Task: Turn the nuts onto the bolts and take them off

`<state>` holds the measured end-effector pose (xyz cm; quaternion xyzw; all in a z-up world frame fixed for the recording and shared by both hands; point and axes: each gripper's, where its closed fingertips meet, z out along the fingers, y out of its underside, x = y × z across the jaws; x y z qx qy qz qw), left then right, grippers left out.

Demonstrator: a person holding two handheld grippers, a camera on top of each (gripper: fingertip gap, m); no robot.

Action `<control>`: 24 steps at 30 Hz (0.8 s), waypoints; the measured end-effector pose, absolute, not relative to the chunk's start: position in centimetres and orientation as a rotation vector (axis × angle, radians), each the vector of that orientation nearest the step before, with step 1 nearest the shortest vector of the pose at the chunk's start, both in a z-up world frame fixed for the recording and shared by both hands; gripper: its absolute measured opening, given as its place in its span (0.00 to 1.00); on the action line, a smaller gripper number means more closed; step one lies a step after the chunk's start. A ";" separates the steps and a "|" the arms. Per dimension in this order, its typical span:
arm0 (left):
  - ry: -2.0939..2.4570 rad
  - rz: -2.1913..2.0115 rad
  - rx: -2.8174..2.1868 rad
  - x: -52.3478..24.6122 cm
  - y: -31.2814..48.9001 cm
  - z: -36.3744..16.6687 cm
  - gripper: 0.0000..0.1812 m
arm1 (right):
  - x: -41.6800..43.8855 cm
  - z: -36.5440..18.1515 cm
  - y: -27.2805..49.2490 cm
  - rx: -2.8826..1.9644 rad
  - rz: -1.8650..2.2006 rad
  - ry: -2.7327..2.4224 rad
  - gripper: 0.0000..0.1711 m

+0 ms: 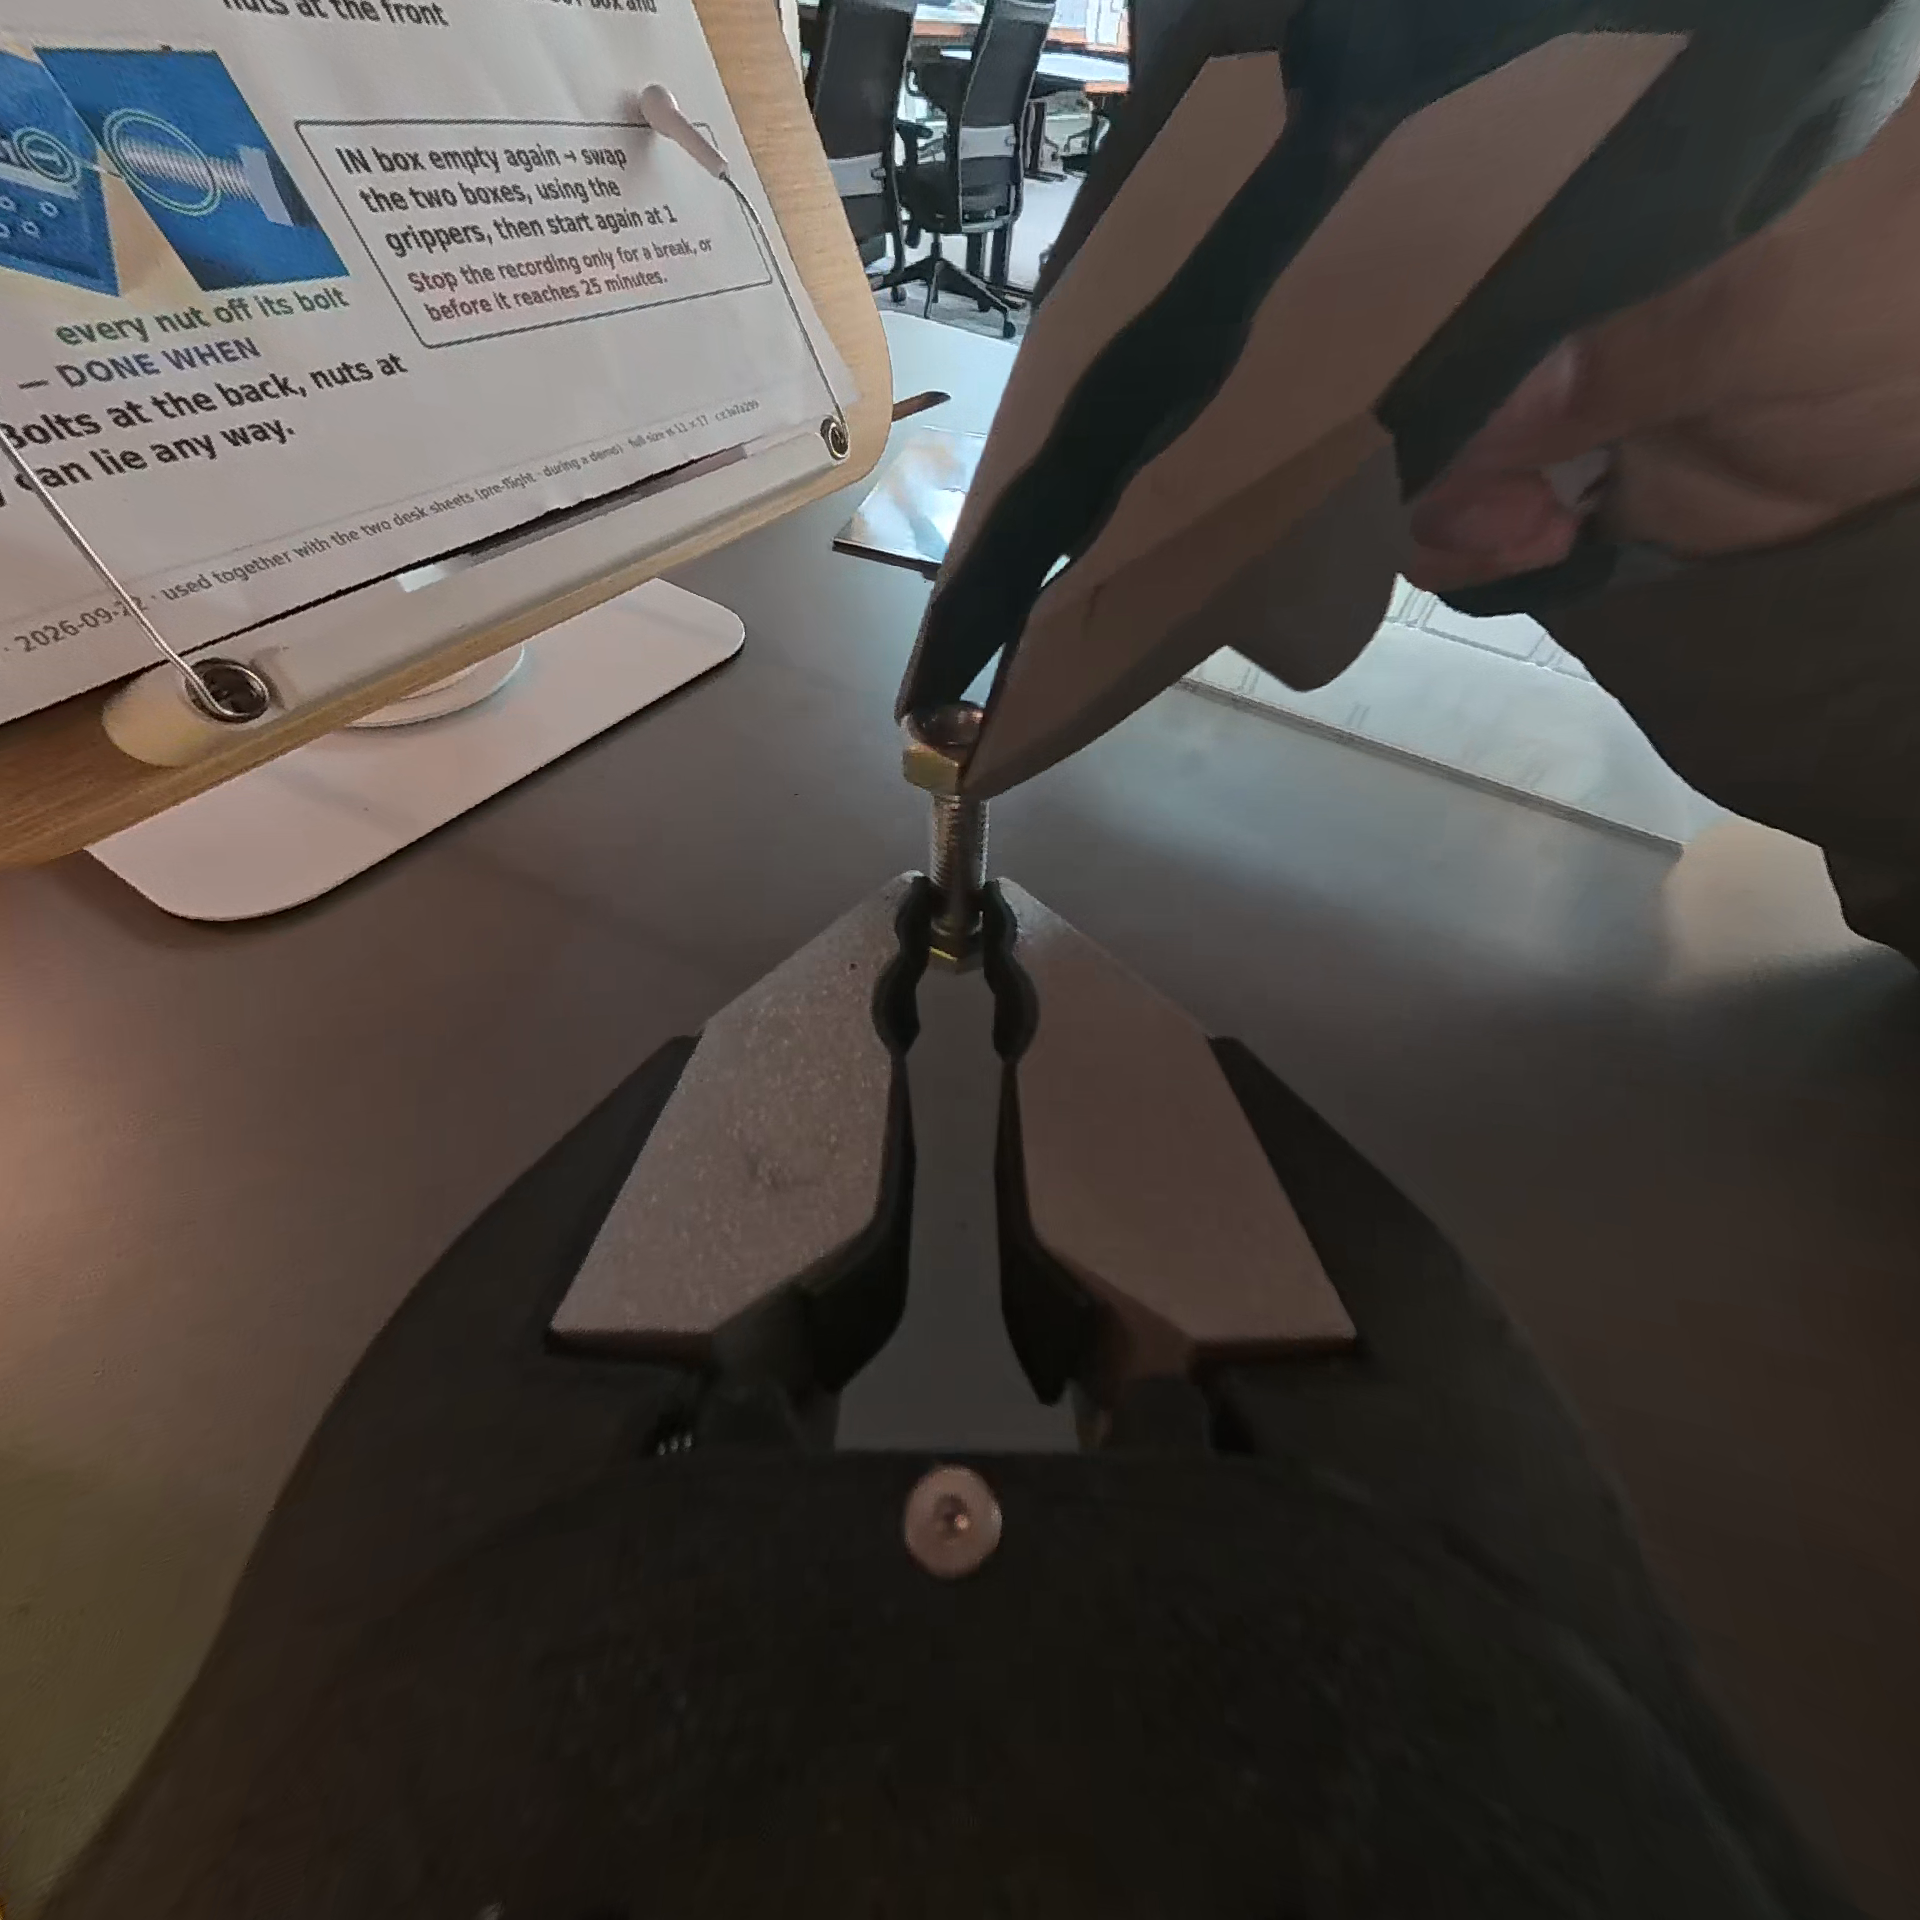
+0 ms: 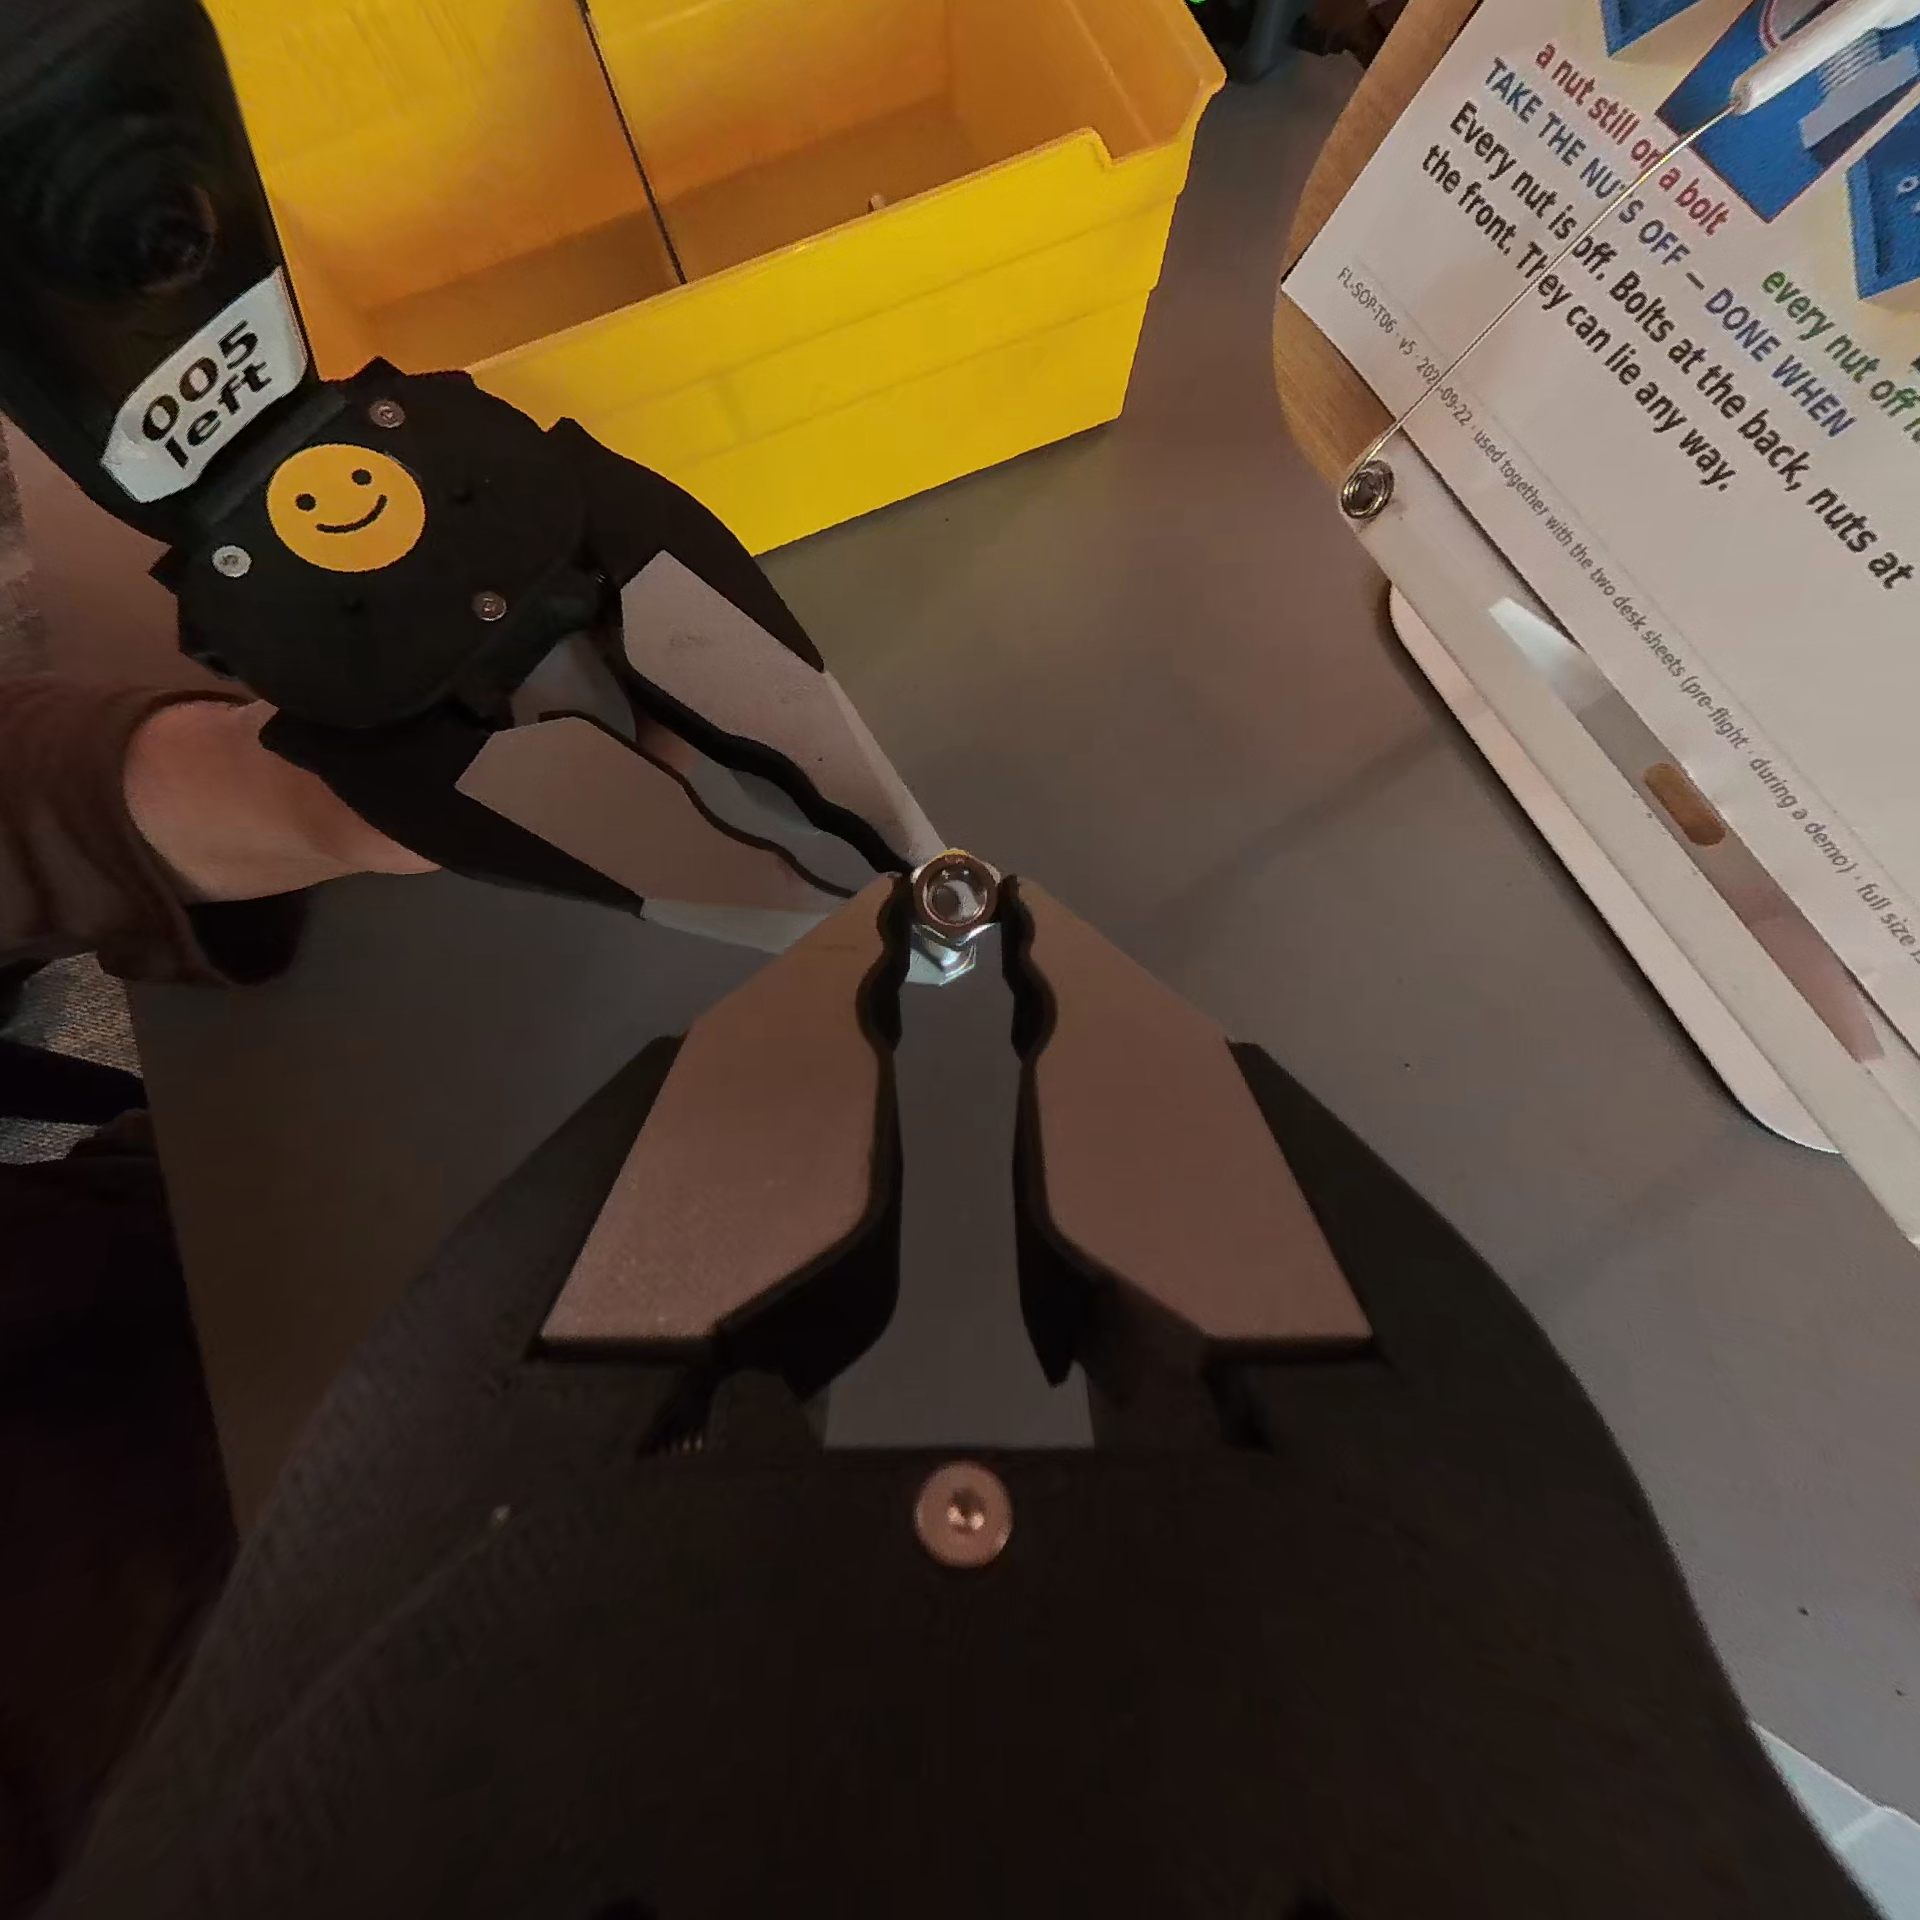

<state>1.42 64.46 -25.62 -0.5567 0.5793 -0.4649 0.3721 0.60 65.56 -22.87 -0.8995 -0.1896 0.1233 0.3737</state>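
Observation:
In the left wrist view a silver bolt (image 1: 951,842) stands upright above the dark table (image 1: 416,1039). My left gripper (image 1: 954,925) is shut on its lower end, just above the hex head. A nut (image 1: 933,767) sits at the top end of the thread. My right gripper (image 1: 945,743) comes down from the upper right and is shut on that nut. In the right wrist view I look down the bolt's axis. My right gripper (image 2: 951,904) clamps the nut (image 2: 948,896), with the bolt head (image 2: 951,964) below. The left gripper (image 2: 883,883) reaches in from the left.
A yellow bin (image 2: 831,343) with a divider stands behind the grippers. A printed sheet on a wooden stand (image 1: 416,312) with a white base (image 1: 416,790) stands at the left; it shows at the right in the right wrist view (image 2: 1662,416). Office chairs (image 1: 935,156) stand far back. The tips of both grippers are at nearly the same place.

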 end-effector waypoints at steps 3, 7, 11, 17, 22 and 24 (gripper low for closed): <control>1.493 -1.186 -1.425 1.4 64.4 -25.7 0.04 | 0.6 -22.9 65.6 -2.306 0.315 -0.488 0.08; 1.495 -1.182 -1.425 1.4 64.4 -25.7 0.04 | 0.5 -22.9 65.6 -2.305 0.314 -0.492 0.08; 1.493 -1.183 -1.425 1.3 64.4 -25.6 0.04 | 0.4 -22.8 65.5 -2.300 0.317 -0.499 0.08; 1.498 -1.183 -1.433 1.3 64.4 -25.7 0.04 | 0.1 -23.1 65.4 -2.288 0.300 -0.533 0.08; 1.507 -1.158 -1.427 1.3 64.4 -25.8 0.04 | 0.1 -23.2 65.4 -2.297 0.299 -0.533 0.08; 1.513 -1.140 -1.422 1.3 64.4 -25.8 0.04 | 0.2 -23.3 65.3 -2.304 0.291 -0.537 0.08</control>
